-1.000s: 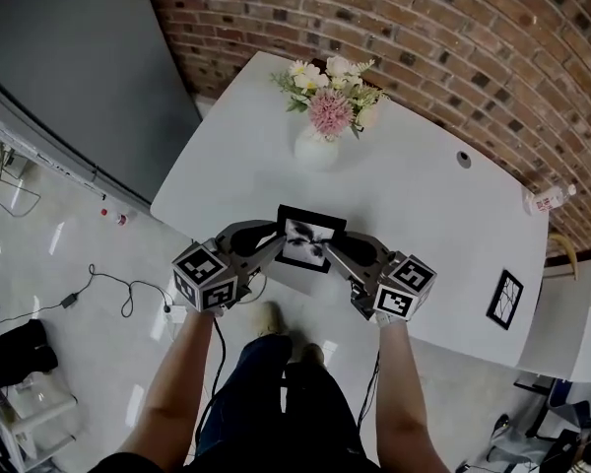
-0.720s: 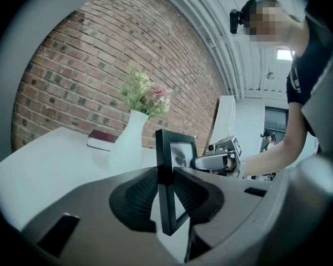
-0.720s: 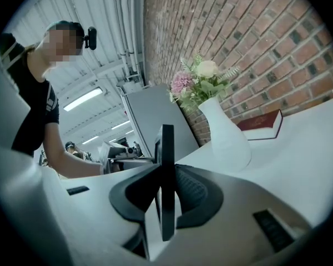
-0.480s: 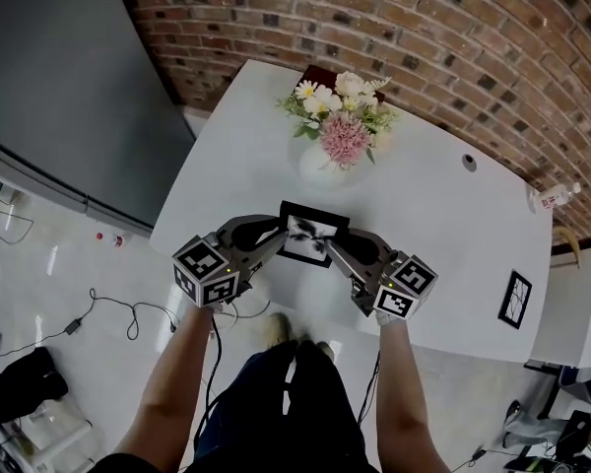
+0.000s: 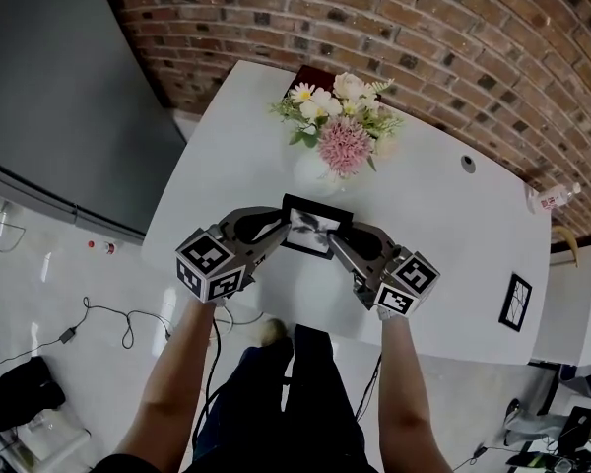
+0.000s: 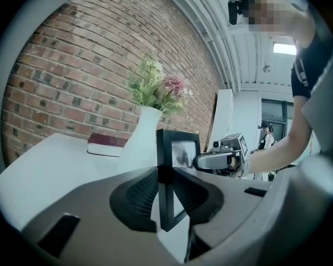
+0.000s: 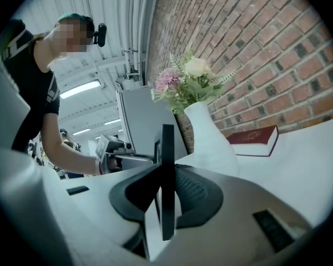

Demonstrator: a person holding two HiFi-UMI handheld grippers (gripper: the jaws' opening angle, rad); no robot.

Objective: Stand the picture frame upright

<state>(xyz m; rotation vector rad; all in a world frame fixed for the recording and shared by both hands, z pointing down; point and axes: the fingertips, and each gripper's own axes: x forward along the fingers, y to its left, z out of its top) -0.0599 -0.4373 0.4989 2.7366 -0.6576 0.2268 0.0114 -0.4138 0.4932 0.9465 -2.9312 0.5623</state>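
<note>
Holding: left gripper (image 5: 276, 231) is clamped on the left side rail of the picture frame (image 5: 316, 228); right gripper (image 5: 344, 241) is clamped on its right side rail. Both gripper views show the pads pressed on the black rail.
Frame position: between the vase of flowers (image 5: 322, 164) and the table's (image 5: 443, 235) near edge, toward the left end. I cannot tell whether its bottom rail is touching the tabletop.
Facing: the picture side looks back at the near edge and at me. The back faces the vase.
Long axis: I judge it runs gripper to gripper, roughly along the near edge. The side rails stand close to vertical.
Risk 1: the vase is just behind the frame, so pushing forward while setting down could knock it.
Risk 2: no view shows me a back prop. If it is folded, the frame tips flat once I let go.
Risk 3: one gripper letting go before the other would twist the frame and slide its base on the smooth top.
Risk 4: letting go above the surface would drop it on one corner.
</note>
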